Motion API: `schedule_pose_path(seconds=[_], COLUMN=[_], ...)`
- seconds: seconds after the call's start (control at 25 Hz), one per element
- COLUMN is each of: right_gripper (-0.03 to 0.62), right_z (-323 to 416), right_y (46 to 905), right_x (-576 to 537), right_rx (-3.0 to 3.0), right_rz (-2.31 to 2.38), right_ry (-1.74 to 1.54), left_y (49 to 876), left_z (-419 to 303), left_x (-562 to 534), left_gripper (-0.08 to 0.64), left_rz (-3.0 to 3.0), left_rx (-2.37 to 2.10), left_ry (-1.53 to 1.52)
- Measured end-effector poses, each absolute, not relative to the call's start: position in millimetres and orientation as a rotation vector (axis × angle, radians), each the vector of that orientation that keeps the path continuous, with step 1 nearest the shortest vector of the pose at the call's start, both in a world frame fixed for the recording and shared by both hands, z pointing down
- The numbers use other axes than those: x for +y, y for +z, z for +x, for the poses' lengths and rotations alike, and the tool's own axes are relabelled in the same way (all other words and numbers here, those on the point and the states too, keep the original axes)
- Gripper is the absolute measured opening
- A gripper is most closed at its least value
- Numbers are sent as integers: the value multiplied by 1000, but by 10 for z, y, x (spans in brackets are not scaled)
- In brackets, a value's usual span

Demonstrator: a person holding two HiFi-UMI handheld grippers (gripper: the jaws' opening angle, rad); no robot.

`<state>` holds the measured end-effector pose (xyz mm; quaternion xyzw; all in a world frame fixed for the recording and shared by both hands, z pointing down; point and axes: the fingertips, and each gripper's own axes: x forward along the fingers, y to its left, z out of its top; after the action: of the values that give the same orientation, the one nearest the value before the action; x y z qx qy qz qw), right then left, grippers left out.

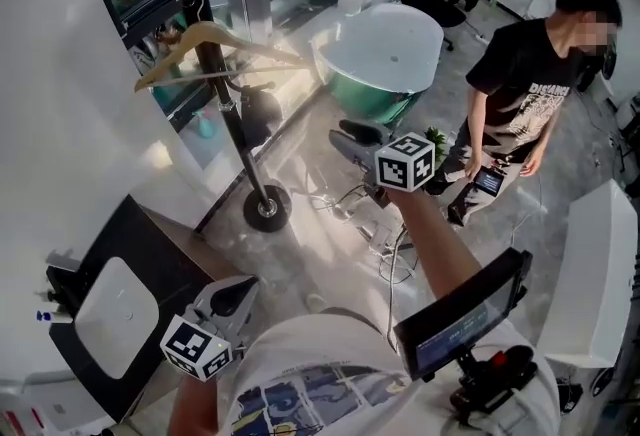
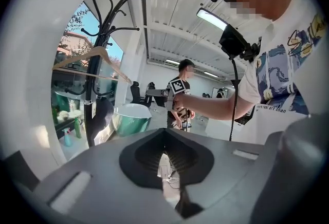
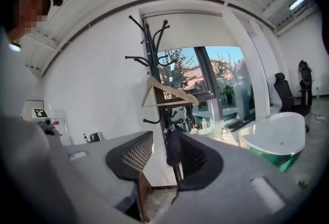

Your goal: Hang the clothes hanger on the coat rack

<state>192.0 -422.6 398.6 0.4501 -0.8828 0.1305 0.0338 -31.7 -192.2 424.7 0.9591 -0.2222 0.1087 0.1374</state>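
Observation:
The wooden clothes hanger [image 1: 215, 36] hangs by its hook on the black coat rack [image 1: 232, 119], tilted, with its bar level; it also shows in the two gripper views [image 2: 92, 56] [image 3: 167, 92]. A dark bag [image 1: 258, 109] hangs lower on the rack pole [image 3: 154, 63]. My right gripper [image 1: 352, 142] is to the right of the rack and well apart from it, open, with nothing between its jaws [image 3: 159, 161]. My left gripper [image 1: 238, 296] is held low near my body; its jaws [image 2: 164, 164] are together and empty.
A white and green tub [image 1: 385, 54] stands behind the rack's round base [image 1: 267, 209]. A person in a black shirt [image 1: 515, 94] stands at the right holding a phone. Cables [image 1: 385, 244] lie on the floor. A dark cabinet [image 1: 150, 254] is at the left, a white box [image 1: 600, 264] at the right.

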Motion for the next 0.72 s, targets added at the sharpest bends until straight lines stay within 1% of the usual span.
schedule_pose_path(seconds=[0.12, 0.4, 0.72], right_gripper=[137, 25, 3], right_z=[1690, 1101, 496], right_y=[4014, 4006, 4017], right_x=[-3735, -2849, -2052], right_rx=[-2676, -2654, -2634], right_rz=[1420, 1443, 1399], right_ry=[348, 274, 238], left_y=[4228, 4074, 4075], left_z=[-419, -621, -908], left_x=[-1777, -1492, -1019], left_gripper=[3, 3, 3], left_rz=[2794, 2822, 2821], left_rx=[-606, -556, -540], left_ry=[309, 299, 291])
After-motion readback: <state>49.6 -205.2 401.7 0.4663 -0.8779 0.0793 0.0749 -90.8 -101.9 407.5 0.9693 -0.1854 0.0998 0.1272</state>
